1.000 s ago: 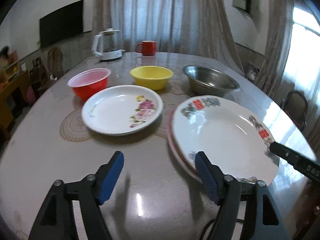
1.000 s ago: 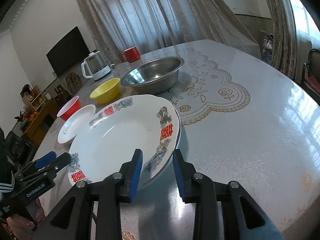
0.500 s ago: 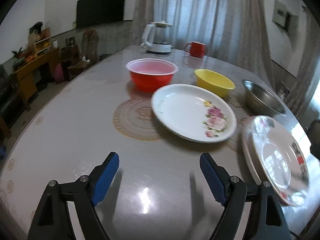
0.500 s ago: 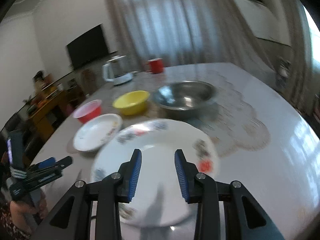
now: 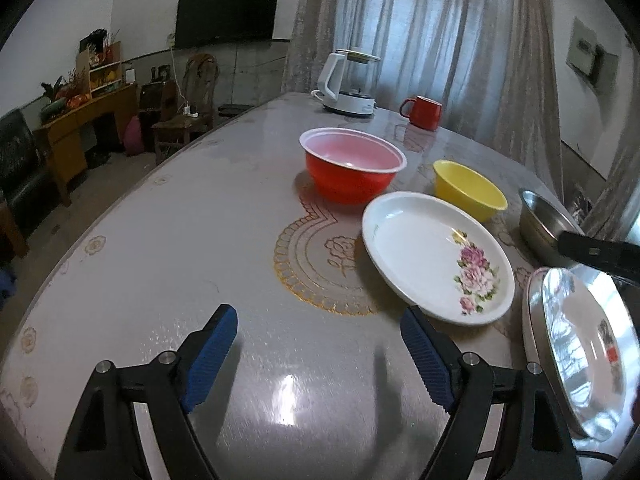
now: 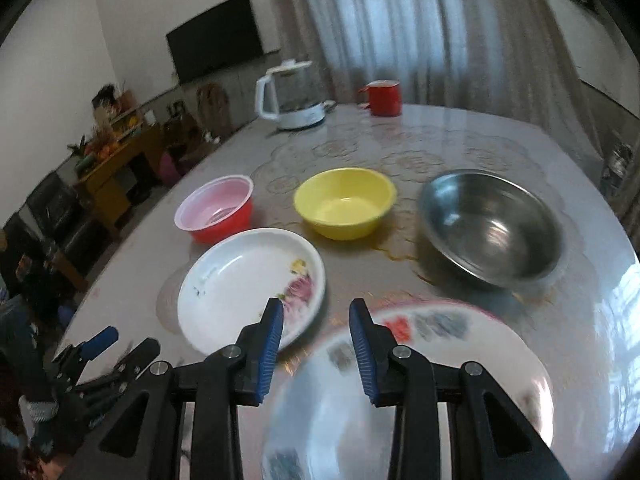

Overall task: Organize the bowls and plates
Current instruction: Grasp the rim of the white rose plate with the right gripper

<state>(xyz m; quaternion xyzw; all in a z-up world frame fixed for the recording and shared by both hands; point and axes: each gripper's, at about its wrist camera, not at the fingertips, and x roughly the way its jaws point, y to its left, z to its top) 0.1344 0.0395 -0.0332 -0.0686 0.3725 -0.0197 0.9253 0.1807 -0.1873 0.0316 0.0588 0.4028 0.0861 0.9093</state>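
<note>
A white rose-patterned plate (image 5: 436,252) lies mid-table, also in the right wrist view (image 6: 248,284). A large decorated plate (image 5: 584,352) rests on another plate at the right; it shows blurred under the right gripper (image 6: 416,392). Behind stand a red bowl (image 5: 352,170), a yellow bowl (image 5: 468,190) and a steel bowl (image 6: 492,228). My left gripper (image 5: 318,354) is open and empty above bare table, left of the rose plate. My right gripper (image 6: 316,344) is open and empty over the near edge of the decorated plate; its finger shows in the left wrist view (image 5: 600,254).
A white kettle (image 5: 350,82) and a red mug (image 5: 424,112) stand at the far end of the table (image 5: 180,240). Chairs and a wooden cabinet (image 5: 80,120) stand beyond the table's left edge. Curtains hang behind.
The left gripper has swung left, away from the decorated plate. The right gripper has moved off the plate's rim, risen and turned toward the bowls; its jaws stand wider apart.
</note>
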